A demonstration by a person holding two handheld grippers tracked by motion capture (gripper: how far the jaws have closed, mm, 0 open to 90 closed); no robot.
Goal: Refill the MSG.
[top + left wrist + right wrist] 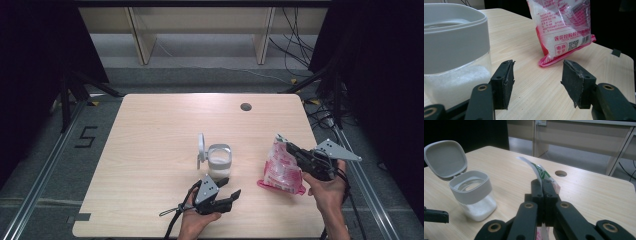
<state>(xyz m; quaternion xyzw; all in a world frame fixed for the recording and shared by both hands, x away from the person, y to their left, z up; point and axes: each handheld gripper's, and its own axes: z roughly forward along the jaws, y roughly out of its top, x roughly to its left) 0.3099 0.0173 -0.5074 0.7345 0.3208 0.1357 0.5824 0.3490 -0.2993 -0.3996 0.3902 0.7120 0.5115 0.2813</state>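
Observation:
A clear jar (pixel 219 165) with a grey collar and a flipped-up grey lid (pixel 200 145) stands mid-table, white granules in its bottom (pixel 454 80) (pixel 475 197). A pink and white bag (pixel 281 168) of white granules stands to its right (pixel 564 27). My right gripper (pixel 292 148) is shut on the bag's top edge (pixel 541 173), which curls up between the jaws. My left gripper (pixel 231 196) sits low on the table just in front of the jar, open, nothing between its pads (pixel 504 82).
The light wooden table (pixel 150 130) has a round cable hole (pixel 245 106) at the back right (pixel 561 173). Black curtains stand on both sides, a wooden frame and cables on the floor beyond. A floor mark "5" (pixel 86 136) lies left.

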